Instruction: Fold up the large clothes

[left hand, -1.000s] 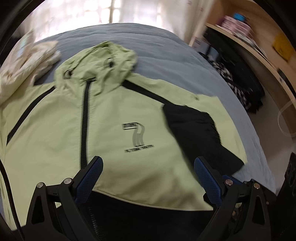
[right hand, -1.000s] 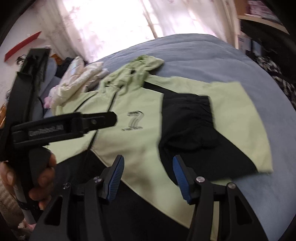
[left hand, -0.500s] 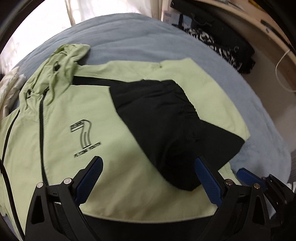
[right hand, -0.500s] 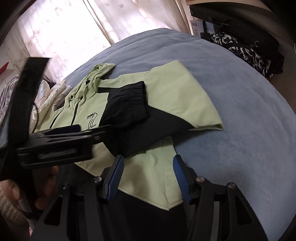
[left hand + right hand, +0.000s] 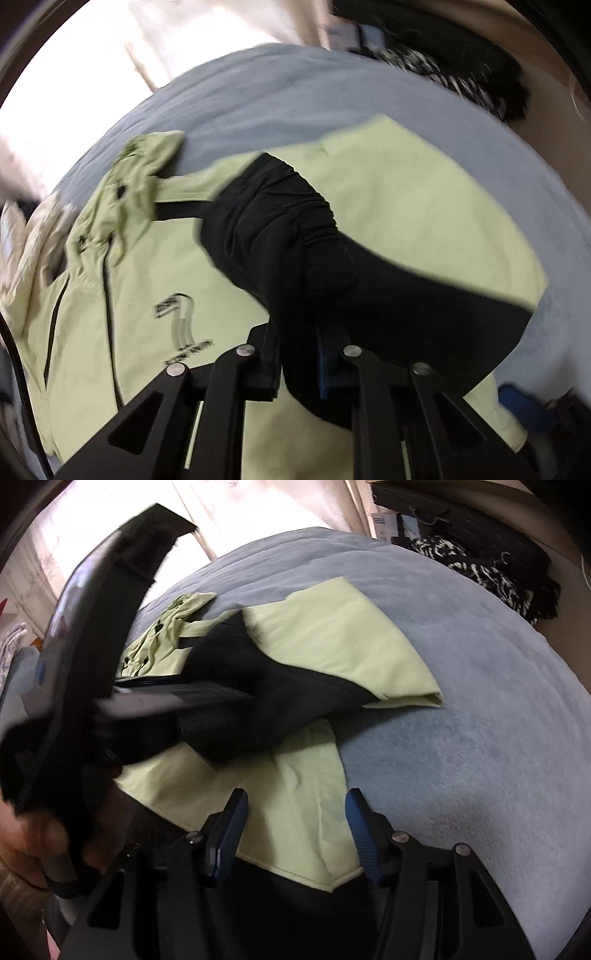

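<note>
On the bed (image 5: 461, 701), a jacket (image 5: 406, 206) lies flat; left gripper (image 5: 299, 354), jaws just closed, pinches its black sleeve (image 5: 295, 236), right gripper (image 5: 291, 830) half-open over the hem. Soft, light fabric likely sags; hold edges.

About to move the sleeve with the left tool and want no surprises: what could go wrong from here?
1. The left tool has just been closing on the bunched black cuff; it may have pinched the green jacket layer underneath, so lifting drags the body.
2. The folded sleeve could flop open if pulled sideways.
3. The right tool is open over the hem, holding nothing, so the jacket can slide on the blue cover.
</note>
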`<state>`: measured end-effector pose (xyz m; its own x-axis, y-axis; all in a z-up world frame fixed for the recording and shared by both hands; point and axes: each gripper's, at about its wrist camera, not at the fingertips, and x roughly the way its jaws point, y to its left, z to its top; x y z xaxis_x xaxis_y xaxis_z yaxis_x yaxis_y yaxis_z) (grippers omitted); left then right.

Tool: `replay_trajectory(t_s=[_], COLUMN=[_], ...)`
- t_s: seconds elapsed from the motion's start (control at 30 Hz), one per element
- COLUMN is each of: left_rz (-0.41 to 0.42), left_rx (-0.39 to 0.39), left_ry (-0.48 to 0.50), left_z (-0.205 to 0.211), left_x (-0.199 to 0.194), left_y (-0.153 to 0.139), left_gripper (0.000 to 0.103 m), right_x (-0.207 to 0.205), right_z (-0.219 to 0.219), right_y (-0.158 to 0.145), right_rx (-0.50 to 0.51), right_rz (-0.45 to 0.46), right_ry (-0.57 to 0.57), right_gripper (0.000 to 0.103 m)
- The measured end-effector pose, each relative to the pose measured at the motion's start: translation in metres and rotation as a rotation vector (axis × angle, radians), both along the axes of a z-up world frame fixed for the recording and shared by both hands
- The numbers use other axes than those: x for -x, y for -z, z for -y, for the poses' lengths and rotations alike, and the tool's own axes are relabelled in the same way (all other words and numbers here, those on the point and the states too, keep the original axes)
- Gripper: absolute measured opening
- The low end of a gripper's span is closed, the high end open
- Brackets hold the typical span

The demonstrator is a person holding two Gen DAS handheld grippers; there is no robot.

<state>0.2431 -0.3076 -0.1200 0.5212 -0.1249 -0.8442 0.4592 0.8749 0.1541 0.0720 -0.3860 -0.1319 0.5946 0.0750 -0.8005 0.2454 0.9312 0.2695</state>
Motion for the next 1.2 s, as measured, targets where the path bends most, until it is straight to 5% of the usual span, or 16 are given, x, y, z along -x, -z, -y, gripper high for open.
replay_trajectory(t_s=[0.23, 0.3, 0.47, 0.83, 1.0, 1.07, 1.1, 1.13, 1.2], left_rz=[0.114, 0.025, -0.256, -0.378, -0.39, -0.384, -0.37, -0.361, -0.357], left_rx=[0.299, 0.352, 0.494, 0.802, 0.765, 0.772, 0.746, 0.711, 0.648], left_ry=[-0.219, -0.32, -0.421, -0.39, -0.432, -0.433, -0.443, -0.445, -0.436], left_z=[-0.109, -0.156, -0.24, -0.302, -0.316, -0.322, -0.322, -0.322, -0.315], left_x=[-0.008, -0.014, -0.011, -0.022, -0.035, -0.04, -0.043, -0.044, -0.053], left_y=[-0.07, -0.057, 0.004, 0.023, 0.038, 0.039, 0.038, 0.036, 0.034], left_gripper=[0.011, 0.016, 0.046, 0.078, 0.078, 0.076, 0.059, 0.03, 0.011], right_x=[0.004, 0.004, 0.005, 0.001, -0.006, -0.018, -0.026, -0.039, -0.062], right_z=[-0.001, -0.001, -0.007, -0.011, -0.001, 0.006, 0.01, 0.02, 0.033], right_y=[0.002, 0.003, 0.005, 0.001, -0.031, -0.049, -0.056, -0.064, -0.068], right_rx=[-0.002, 0.0, 0.033, 0.083, -0.007, -0.014, -0.019, -0.026, -0.039], right_rz=[0.022, 0.022, 0.016, -0.01, 0.031, 0.06, 0.071, 0.081, 0.093], right_ry=[0.002, 0.003, -0.002, -0.016, -0.034, -0.03, -0.024, -0.001, 0.025], right_gripper=[0.055, 0.055, 0.055, 0.057, 0.057, 0.057, 0.057, 0.057, 0.057])
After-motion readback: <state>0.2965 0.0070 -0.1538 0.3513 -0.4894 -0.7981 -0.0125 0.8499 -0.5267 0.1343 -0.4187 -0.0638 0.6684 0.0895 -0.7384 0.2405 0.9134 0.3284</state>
